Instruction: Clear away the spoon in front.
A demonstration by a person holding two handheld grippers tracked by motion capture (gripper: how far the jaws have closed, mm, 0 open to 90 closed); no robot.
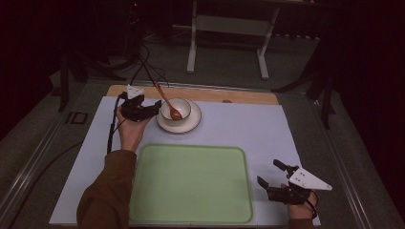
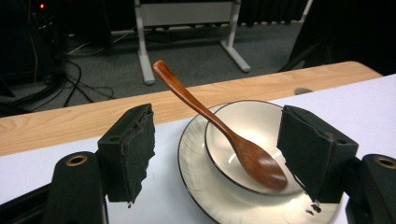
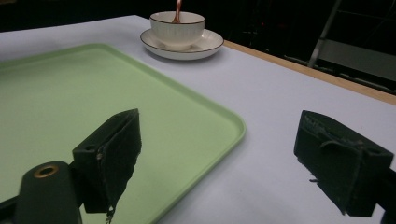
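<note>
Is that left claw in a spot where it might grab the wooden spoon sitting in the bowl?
Probably yes. The left claw is open beside the bowl, and the spoon leans out with its handle free; nothing lies between.

In your right gripper view the wooden spoon [image 3: 178, 13] is cut off by the top edge, and its blade is hidden inside the cup [image 3: 177, 28]. The green tray [image 3: 70, 102] runs off the left and bottom edges there, and your left gripper view crops the saucer [image 2: 196, 186] at the bottom. In the high view, the small dark mark [image 1: 227, 101] on the wooden table edge [image 1: 239, 96] is too small to identify, perhaps a knot.
</note>
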